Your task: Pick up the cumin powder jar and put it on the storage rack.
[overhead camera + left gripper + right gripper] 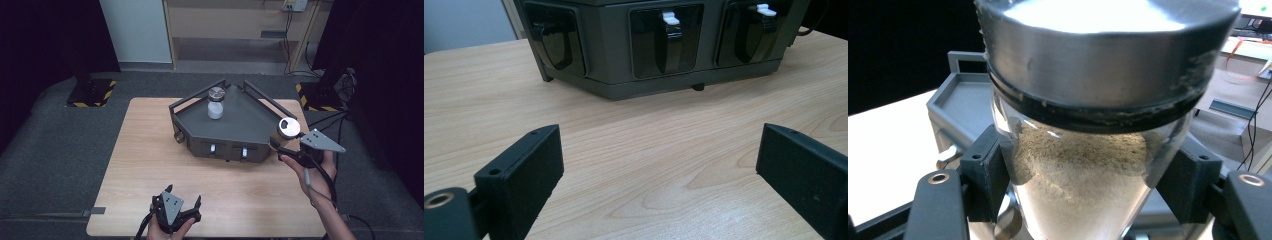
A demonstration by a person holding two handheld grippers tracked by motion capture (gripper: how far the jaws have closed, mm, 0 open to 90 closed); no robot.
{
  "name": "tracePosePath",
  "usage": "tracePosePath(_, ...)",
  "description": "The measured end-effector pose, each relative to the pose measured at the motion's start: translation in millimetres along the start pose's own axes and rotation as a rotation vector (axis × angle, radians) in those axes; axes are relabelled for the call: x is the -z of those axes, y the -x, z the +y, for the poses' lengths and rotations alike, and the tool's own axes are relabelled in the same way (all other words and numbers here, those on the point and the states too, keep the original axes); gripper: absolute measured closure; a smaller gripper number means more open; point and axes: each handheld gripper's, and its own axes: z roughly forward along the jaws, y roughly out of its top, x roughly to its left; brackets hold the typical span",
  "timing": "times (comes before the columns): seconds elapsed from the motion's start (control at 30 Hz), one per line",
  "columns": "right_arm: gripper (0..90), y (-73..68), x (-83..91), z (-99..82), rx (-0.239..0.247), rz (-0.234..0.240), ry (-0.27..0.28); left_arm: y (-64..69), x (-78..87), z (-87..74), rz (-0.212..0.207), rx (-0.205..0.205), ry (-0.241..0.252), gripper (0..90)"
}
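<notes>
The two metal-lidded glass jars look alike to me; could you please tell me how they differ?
The jar on the dark grey tray stands free and holds white contents; the jar in the right claw is clamped at the tray's right corner, holding beige powder. Both have silver lids.

A second jar (pixel 215 104) stands in the dark tray (pixel 250 125) on the wooden table (pixel 150 165)
</notes>
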Motion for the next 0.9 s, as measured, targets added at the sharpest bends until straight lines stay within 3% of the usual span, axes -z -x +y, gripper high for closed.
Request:
tracePosePath(0.33,31.1,9.5,-62.8,20.7,-0.026,-0.011,-0.038,-0.6,-1.9,-1.5,-0.011,0.011,-0.008,4.0)
tracePosePath(0.6,31.1,8.7,-113.5,21.9,-0.046,-0.027,-0.082,-1.6,-2.5,-1.6,-0.015,0.016,-0.011,4.0)
tracePosePath(0.9,31.1,12.1,-144.5,21.4,-0.083,-0.045,-0.099,-2.4,-4.3,-1.9,-0.023,0.019,-0.013,4.0)
